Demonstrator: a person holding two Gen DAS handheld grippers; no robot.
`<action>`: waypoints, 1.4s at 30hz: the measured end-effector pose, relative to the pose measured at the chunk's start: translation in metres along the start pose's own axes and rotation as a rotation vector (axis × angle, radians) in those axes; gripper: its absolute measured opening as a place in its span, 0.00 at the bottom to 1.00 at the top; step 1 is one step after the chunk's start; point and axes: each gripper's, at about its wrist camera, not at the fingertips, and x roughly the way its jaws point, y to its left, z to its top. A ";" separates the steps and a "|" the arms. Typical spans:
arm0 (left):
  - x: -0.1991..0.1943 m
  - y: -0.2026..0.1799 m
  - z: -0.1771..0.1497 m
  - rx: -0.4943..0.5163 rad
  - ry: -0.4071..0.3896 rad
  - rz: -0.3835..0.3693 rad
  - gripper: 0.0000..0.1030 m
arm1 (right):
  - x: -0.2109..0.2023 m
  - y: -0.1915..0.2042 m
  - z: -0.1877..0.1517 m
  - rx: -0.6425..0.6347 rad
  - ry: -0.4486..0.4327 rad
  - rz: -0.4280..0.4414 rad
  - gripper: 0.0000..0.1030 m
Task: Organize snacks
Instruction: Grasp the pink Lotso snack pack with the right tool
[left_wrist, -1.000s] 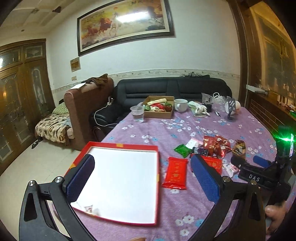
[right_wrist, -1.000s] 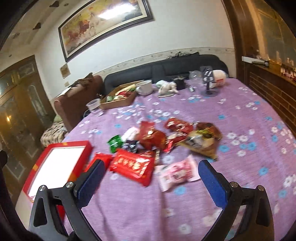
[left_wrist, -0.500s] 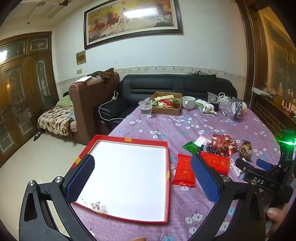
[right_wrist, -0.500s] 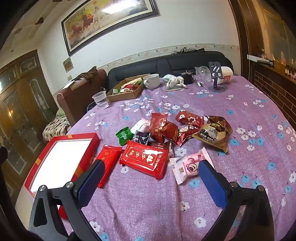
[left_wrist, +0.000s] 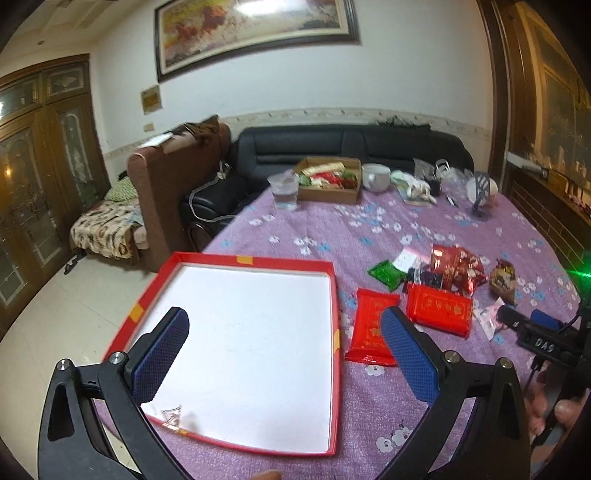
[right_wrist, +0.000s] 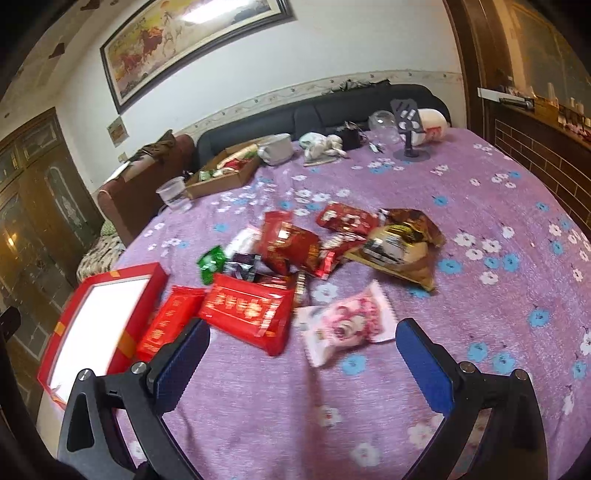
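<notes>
A red box with a white inside (left_wrist: 334, 295) lies on the purple flowered tablecloth; it also shows at the left in the right wrist view (right_wrist: 125, 275). To its right lies a heap of snack packets: a long red packet (left_wrist: 371, 325), a wide red packet (right_wrist: 247, 308), a green one (right_wrist: 211, 261), a pink one (right_wrist: 349, 321) and a brown one (right_wrist: 397, 245). My left gripper (left_wrist: 284, 341) is open and empty above the box. My right gripper (right_wrist: 303, 360) is open and empty, just in front of the wide red and pink packets; it shows in the left wrist view (left_wrist: 532, 325).
At the far end of the table (right_wrist: 480, 177) stand a cardboard box of snacks (left_wrist: 328, 181), a plastic cup (left_wrist: 284, 192), a white mug (left_wrist: 375, 177) and a phone stand (right_wrist: 408, 129). Sofas and a wooden cabinet lie beyond the table's left edge.
The right gripper has moved closer to the snack heap. The left gripper has shifted a little over the red box. Both stay open and empty.
</notes>
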 end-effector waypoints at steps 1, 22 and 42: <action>0.008 0.000 0.000 0.009 0.022 -0.011 1.00 | 0.002 -0.006 0.000 0.003 0.009 -0.009 0.99; 0.106 -0.086 -0.001 0.296 0.263 -0.121 1.00 | 0.072 -0.021 0.009 -0.068 0.245 -0.160 0.98; 0.159 -0.108 -0.010 0.324 0.413 -0.141 0.95 | 0.064 -0.029 0.011 -0.083 0.152 -0.127 0.31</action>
